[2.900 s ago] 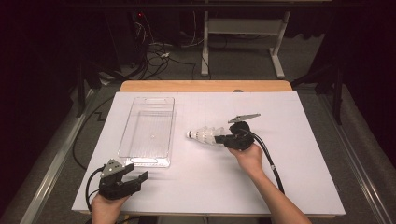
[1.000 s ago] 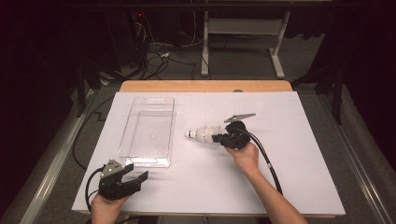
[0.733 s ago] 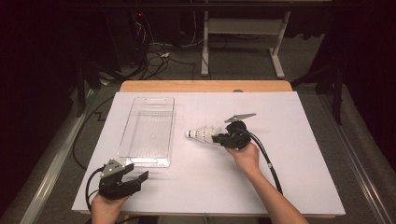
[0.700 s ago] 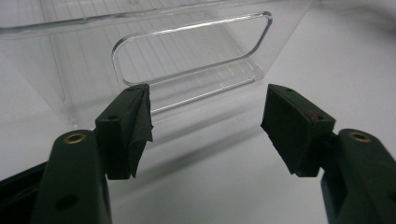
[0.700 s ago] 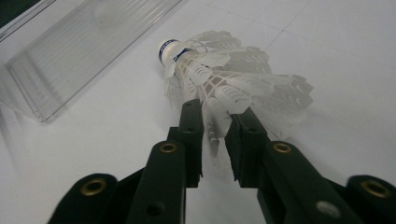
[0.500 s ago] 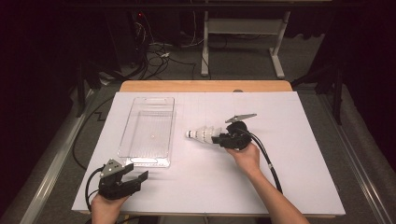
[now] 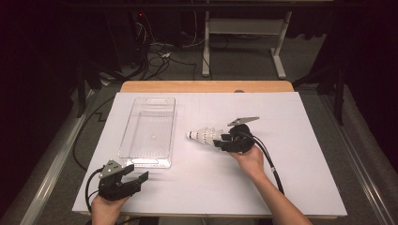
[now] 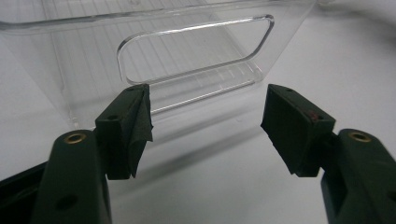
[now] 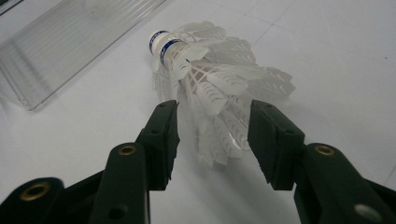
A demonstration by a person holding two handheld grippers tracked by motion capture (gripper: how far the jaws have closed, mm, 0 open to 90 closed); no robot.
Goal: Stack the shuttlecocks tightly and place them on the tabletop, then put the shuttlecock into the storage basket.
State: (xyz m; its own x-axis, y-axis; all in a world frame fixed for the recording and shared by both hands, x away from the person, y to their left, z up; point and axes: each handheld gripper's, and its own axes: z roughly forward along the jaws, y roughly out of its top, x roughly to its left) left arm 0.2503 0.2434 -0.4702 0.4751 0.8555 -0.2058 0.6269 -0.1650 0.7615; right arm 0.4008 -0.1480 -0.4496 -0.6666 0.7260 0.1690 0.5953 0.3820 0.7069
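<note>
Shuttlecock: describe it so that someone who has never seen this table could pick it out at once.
On the white table, look just right of the clear plastic tray, in front of the right tongs. The shuttlecock lies on its side, cork end toward the tray. It is the one small white feathered thing there, with a blue band around its cork.

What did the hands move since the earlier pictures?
Very little moved. The right gripper with the shuttlecock at its tip slid slightly toward the clear tray; its fingers are spread around the feather end, and a grip cannot be told. The left gripper stayed open near the tray's close end, and the tray stayed in place.
</note>
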